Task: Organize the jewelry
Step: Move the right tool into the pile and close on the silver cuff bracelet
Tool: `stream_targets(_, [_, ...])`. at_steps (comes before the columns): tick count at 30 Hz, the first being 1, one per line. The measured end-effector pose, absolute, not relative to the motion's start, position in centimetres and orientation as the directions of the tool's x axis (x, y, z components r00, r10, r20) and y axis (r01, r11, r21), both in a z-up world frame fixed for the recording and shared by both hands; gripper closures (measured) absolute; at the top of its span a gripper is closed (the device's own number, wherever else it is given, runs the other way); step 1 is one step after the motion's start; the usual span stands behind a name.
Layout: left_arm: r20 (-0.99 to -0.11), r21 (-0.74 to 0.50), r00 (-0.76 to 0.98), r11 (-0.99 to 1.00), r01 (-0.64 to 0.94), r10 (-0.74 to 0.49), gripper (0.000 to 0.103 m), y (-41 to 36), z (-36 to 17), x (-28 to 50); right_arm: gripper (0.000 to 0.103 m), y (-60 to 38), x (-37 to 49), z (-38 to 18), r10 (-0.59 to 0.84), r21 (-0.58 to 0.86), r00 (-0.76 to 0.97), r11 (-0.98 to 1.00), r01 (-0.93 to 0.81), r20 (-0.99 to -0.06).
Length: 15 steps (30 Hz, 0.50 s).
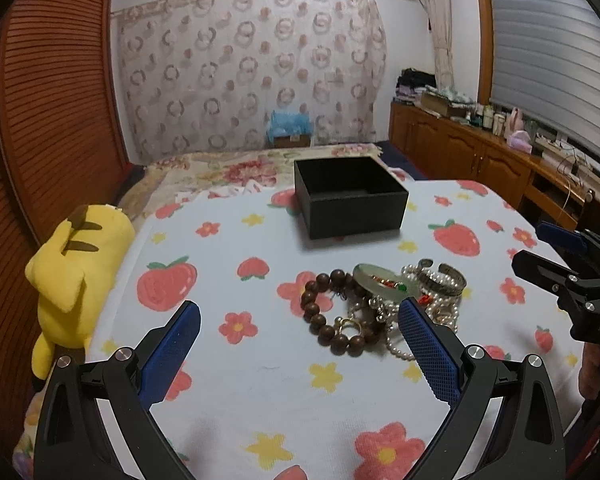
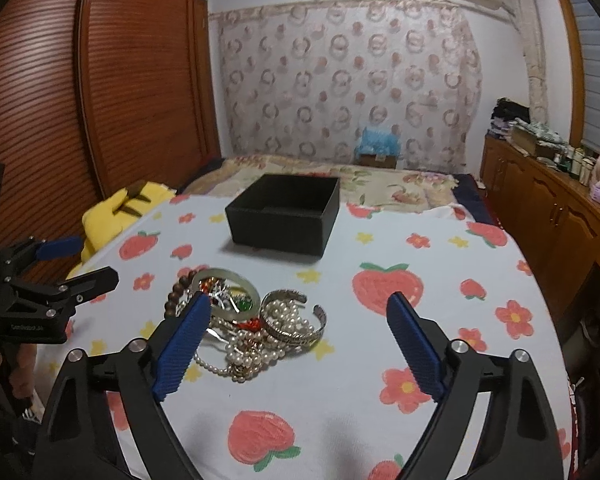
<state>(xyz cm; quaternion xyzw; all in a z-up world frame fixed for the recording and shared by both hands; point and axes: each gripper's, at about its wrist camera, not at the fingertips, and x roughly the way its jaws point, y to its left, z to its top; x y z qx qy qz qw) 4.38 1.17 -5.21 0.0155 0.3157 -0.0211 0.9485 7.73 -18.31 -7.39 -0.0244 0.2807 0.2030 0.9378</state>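
Ahead, left wrist view: left gripper fingers wide apart, empty; jewelry pile just beyond right fingertip, black box farther back.
Right wrist view: right gripper spread, empty; pile against left fingertip, roughly equally near.

A yellow plush toy lies at the left edge of the strawberry-print cloth. Louvred wooden doors stand behind; a cluttered wooden cabinet lines the right wall.
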Motion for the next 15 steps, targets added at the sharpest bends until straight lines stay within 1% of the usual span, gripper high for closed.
stream_targets(8, [-0.645,0.010,0.764,0.998,0.055,-0.036,0.007,1.8,-7.2,6.0,0.016,-17.0,9.3,-9.3,0.385,0.068,0.704,0.899,-0.433,-0.597])
stream_targets(11, [-0.661,0.005,0.750,0.999,0.054,-0.038,0.007,2.1,-7.7,6.6,0.021,-16.8,9.8,-9.7,0.395,0.078,0.684,0.892,-0.446,-0.614])
stream_targets(14, [-0.673,0.002,0.738,0.998,0.057,-0.040,0.007,2.4,-8.0,7.2,0.029,-16.5,10.4,-10.1,0.413,0.091,0.655,0.879,-0.467,-0.632])
stream_targets(15, [-0.677,0.001,0.735,0.998,0.058,-0.042,0.007,2.4,-8.1,7.5,0.033,-16.3,10.7,-10.2,0.421,0.097,0.644,0.875,-0.475,-0.639])
